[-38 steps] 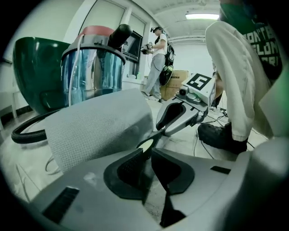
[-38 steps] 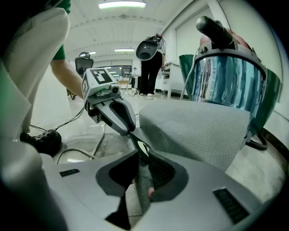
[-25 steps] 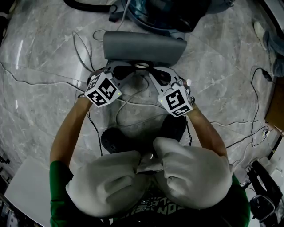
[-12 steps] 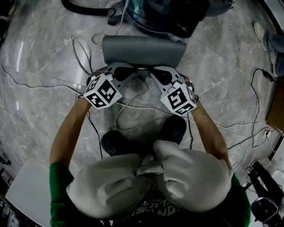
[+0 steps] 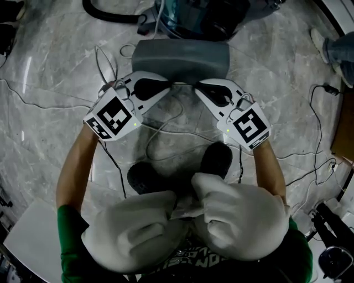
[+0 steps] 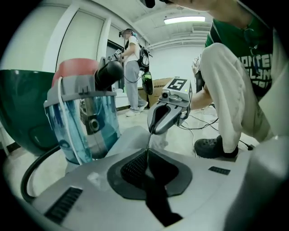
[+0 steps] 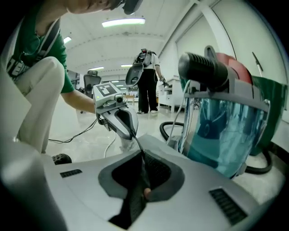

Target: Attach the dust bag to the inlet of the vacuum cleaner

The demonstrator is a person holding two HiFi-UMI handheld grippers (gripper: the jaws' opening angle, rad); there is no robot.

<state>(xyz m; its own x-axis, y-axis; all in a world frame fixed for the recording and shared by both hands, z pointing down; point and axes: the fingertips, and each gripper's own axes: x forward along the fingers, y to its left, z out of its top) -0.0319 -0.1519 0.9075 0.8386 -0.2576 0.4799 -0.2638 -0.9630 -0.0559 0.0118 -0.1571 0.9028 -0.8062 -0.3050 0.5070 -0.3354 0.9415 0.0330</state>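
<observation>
At 6 o'clock in the head view, nearest the camera, are the crouching person's knees (image 5: 138,226) in pale trousers. Just beyond them, two dark shoes (image 5: 215,159) stand on the grey marble floor (image 5: 50,66). Thin cables (image 5: 166,130) loop over the floor between the shoes and the tools.

Bare forearms reach out from either side toward the centre. The left gripper (image 5: 170,83) comes in from 9 o'clock, its marker cube (image 5: 112,117) at the hand. The right gripper (image 5: 196,84) comes in from 3 o'clock with its own cube (image 5: 249,126). The two tips point at each other and stand near one another, with a thin dark edge running between them.

Each gripper view shows its jaws drawn together on that thin edge, which leads straight across to the opposite tool. It is the near rim of the dust bag (image 5: 181,56). The bag is a grey, cushion-shaped thing lying flat on the floor at 12 o'clock, just past the tips.

Directly beyond the bag, touching or nearly so, stands the vacuum cleaner (image 5: 204,16), with a clear teal canister and a dark top. Its black hose (image 5: 108,14) curves away toward 11 o'clock. At 2 o'clock, well apart, another person's shoe and trouser leg (image 5: 326,44) show at the frame's edge.
</observation>
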